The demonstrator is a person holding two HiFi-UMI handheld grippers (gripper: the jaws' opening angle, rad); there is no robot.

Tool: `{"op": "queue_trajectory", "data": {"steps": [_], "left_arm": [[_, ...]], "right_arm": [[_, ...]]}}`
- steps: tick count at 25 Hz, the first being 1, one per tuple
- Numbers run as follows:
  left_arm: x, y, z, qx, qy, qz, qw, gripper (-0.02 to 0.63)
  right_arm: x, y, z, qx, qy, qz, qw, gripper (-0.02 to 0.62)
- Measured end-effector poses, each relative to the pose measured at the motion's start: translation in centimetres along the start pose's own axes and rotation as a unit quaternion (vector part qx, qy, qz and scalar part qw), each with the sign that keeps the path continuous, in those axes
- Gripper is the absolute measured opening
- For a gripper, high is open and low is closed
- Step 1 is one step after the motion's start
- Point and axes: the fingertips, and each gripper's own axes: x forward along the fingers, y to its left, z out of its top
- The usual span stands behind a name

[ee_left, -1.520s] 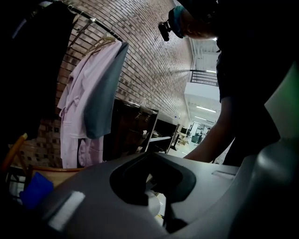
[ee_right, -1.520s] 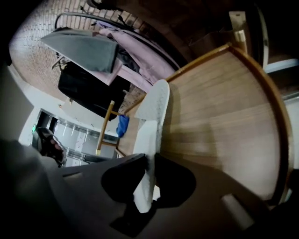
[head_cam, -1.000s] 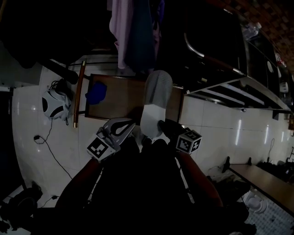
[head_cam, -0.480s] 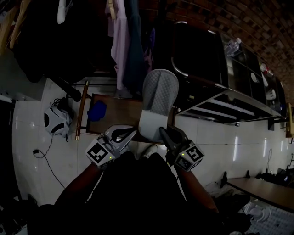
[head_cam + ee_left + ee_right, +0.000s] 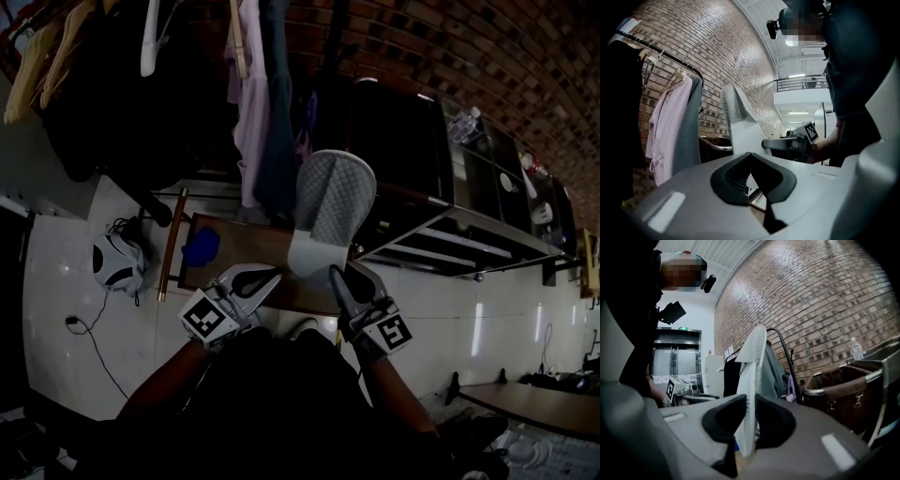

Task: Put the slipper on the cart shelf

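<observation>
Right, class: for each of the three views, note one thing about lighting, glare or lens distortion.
Head view: underexposed, the person near black, only the pale slipper and the white floor, streaked with glare, standing out. Left gripper view: the ceiling light is blown out against a dim foreground. Right gripper view: the wide-angle lens bends the brick wall into a curve.

It looked like a laundry or housekeeping corner set up inside a large commercial hall, not a home. A red brick wall [image 5: 717, 47] backed a metal clothes rail [image 5: 661, 53] hung with a pale pink garment [image 5: 665, 126] and a grey garment [image 5: 689, 131] on hangers. The floor [image 5: 47, 272] was glossy white tile. A metal-framed service cart [image 5: 839, 394] with a brown fabric bag stood by the wall. Farther off were steel lift doors [image 5: 677, 359] under a green sign [image 5: 683, 328], and a railed upper gallery [image 5: 801, 83].
</observation>
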Motion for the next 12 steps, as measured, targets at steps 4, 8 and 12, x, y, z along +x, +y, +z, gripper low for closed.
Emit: {"op": "queue_trajectory", "data": {"steps": [4, 8, 12], "left_arm": [[0.6, 0.5, 0.8, -0.003, -0.015, -0.003, 0.9999, 0.006], [1.0, 1.3, 1.2, 0.002, -0.027, 0.003, 0.9996, 0.006], [1.2, 1.8, 1.2, -0.001, -0.025, 0.009, 0.9996, 0.005]], "right_arm": [[0.4, -0.2, 1.3, -0.035, -0.018, -0.001, 0.999, 0.057], [0.7, -0.4, 1.6, -0.039, -0.026, -0.006, 0.999, 0.057], [0.9, -0.3, 1.3, -0.051, -0.024, -0.010, 0.998, 0.057]]}}
